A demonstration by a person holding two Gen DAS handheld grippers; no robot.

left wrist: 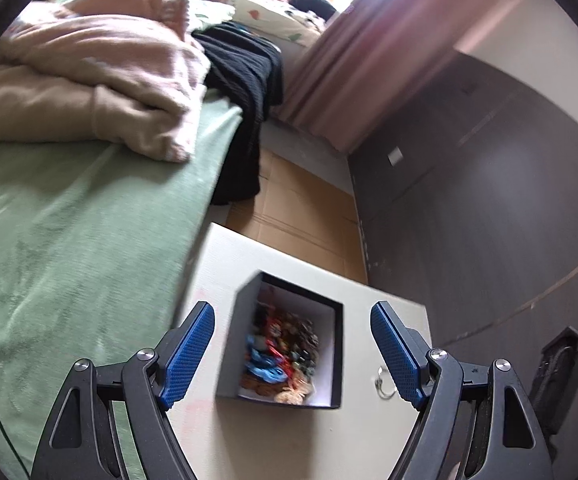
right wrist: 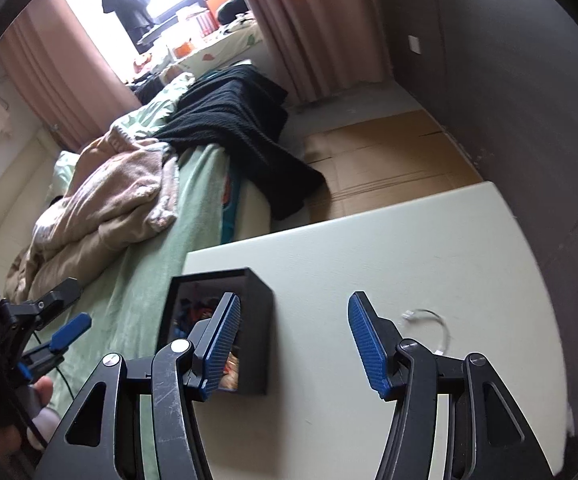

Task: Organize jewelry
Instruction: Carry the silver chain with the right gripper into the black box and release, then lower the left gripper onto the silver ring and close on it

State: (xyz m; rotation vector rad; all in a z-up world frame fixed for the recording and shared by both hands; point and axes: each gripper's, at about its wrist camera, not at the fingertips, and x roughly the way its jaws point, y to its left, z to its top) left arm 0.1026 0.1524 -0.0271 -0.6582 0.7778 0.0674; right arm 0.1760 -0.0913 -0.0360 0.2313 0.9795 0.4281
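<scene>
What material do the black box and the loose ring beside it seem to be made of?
The black box looks like matte cardboard: thin straight walls, white lining inside. The loose ring looks like shiny silver metal or clear plastic; it is too blurred to tell which.

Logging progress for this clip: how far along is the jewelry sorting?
Mostly done: the black square box on the white table already holds a colourful heap of jewelry. Nothing is in hand; the left gripper and right gripper are open. Left: one thin silver bangle lying loose on the table.
</scene>
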